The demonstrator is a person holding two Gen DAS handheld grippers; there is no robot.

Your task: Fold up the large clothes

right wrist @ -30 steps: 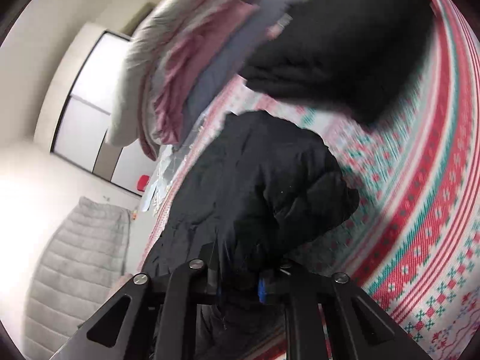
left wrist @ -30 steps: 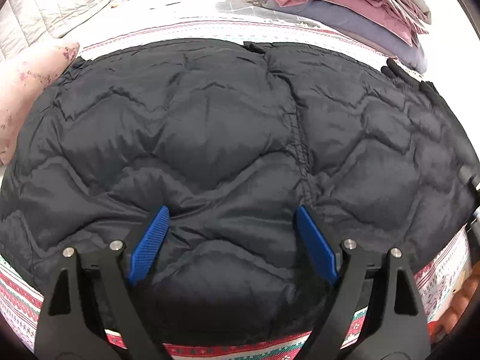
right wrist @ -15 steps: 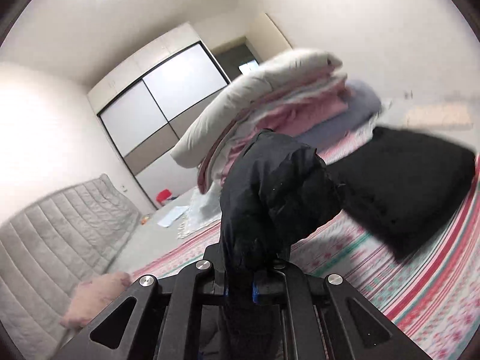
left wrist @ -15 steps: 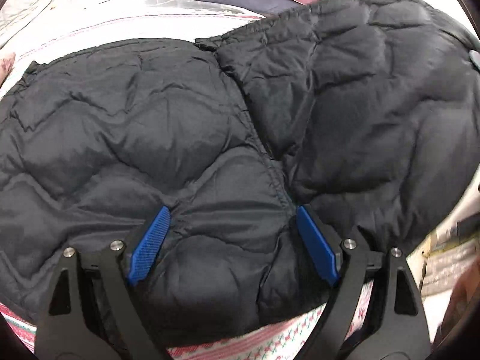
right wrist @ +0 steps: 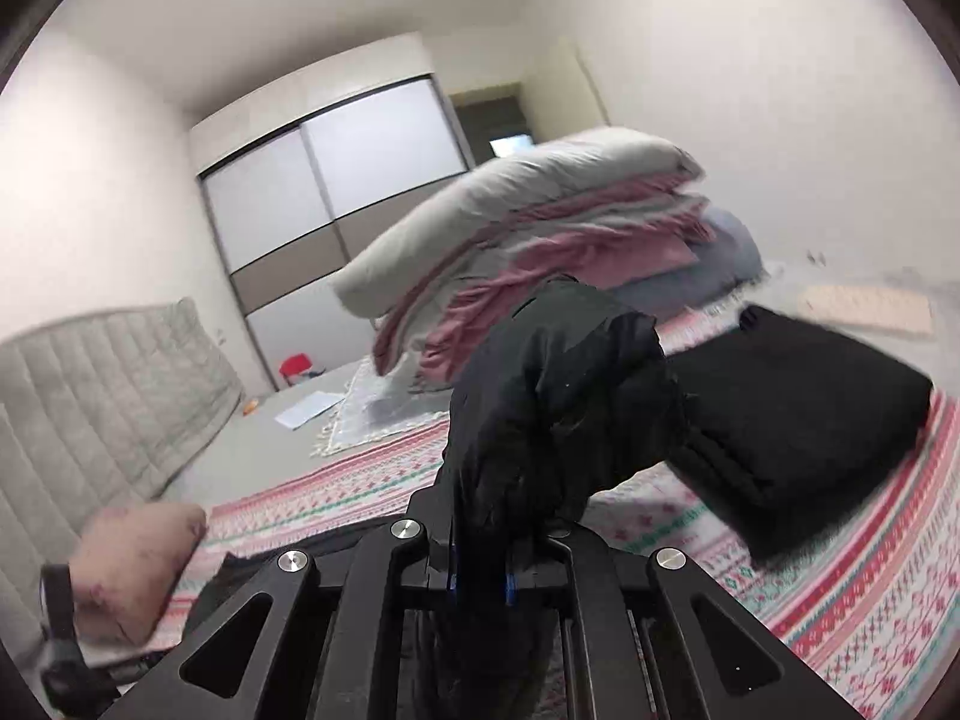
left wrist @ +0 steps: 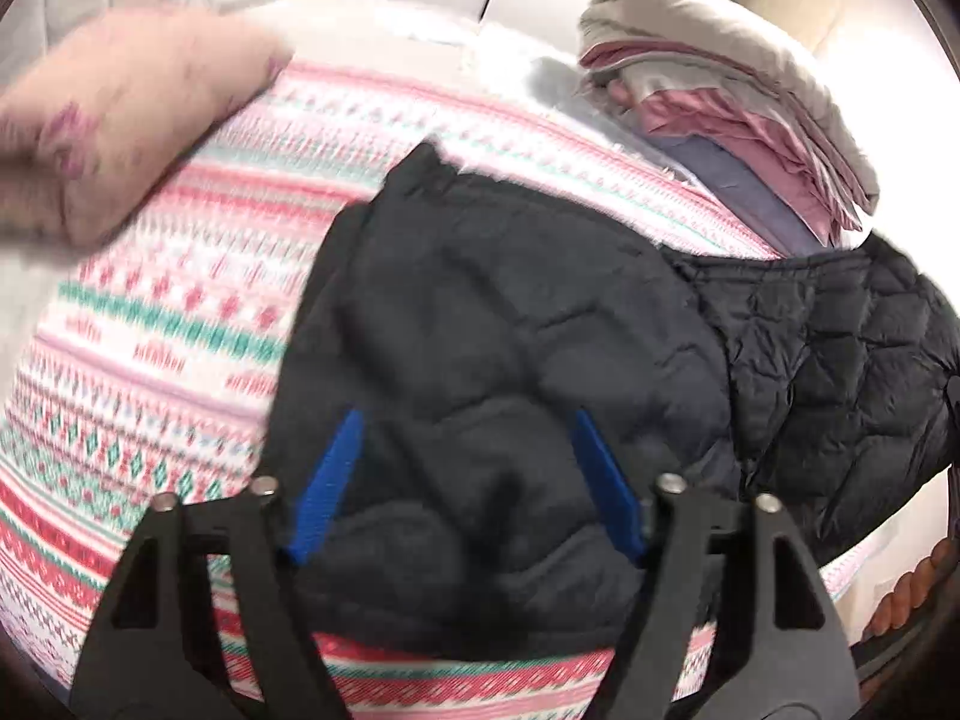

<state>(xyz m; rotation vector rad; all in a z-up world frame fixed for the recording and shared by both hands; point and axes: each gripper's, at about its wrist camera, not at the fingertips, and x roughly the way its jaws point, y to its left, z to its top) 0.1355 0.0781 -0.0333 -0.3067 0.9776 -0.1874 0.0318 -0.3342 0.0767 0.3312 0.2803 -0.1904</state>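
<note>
A black quilted jacket (left wrist: 492, 324) lies on the patterned bedspread (left wrist: 180, 330). My left gripper (left wrist: 465, 474) points down at its near edge. Its jaws are closing, and a puffy bulge of the jacket sits between the blue pads (left wrist: 327, 480) without being clearly squeezed. The jacket's right part (left wrist: 840, 372) is raised off the bed. In the right wrist view my right gripper (right wrist: 480, 570) is shut on a bunch of the jacket (right wrist: 558, 396), which it holds up above the bed.
A pink pillow (left wrist: 120, 120) lies at the left of the bed. A stack of folded bedding (right wrist: 540, 240) sits at the far side, with a folded black garment (right wrist: 798, 438) to its right. A grey headboard (right wrist: 90, 390) and a wardrobe (right wrist: 336, 192) stand behind.
The left gripper's jaws have narrowed, and its view has shifted so bare bedspread and the pillow show on the left. The right gripper rose and rolled upright, lifting the jacket bunch.
</note>
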